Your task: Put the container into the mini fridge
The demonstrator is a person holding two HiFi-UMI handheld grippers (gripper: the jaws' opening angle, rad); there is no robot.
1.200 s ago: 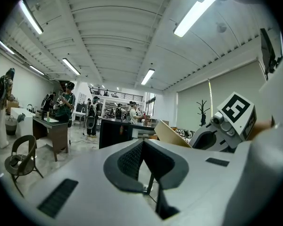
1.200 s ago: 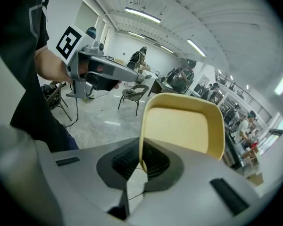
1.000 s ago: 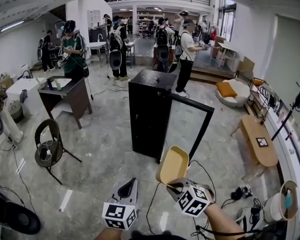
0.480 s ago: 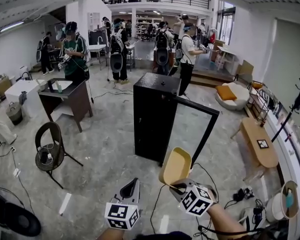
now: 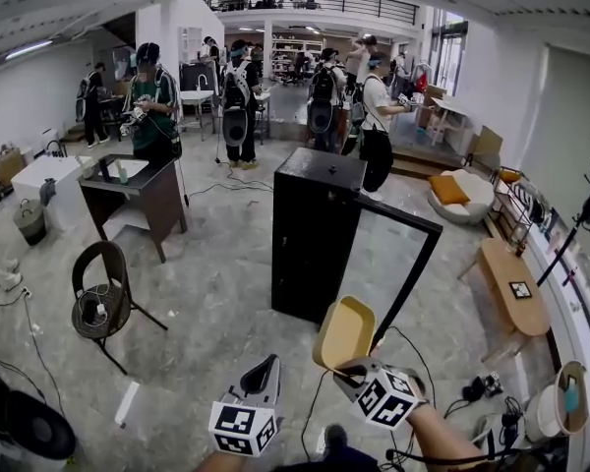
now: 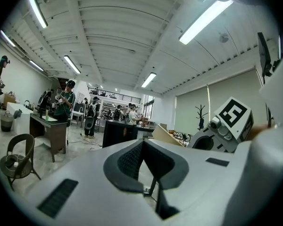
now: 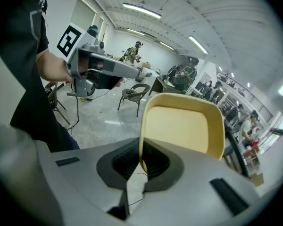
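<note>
The pale, glossy floor (image 5: 216, 283) carries the black mini fridge (image 5: 310, 234), which stands upright with its door (image 5: 398, 264) swung open to the right. A dark worktop (image 5: 133, 190) and a round-backed chair (image 5: 98, 298) stand to its left and a low wooden bench (image 5: 511, 288) to its right. A black cable (image 5: 305, 406) trails over the floor in front of it.
</note>
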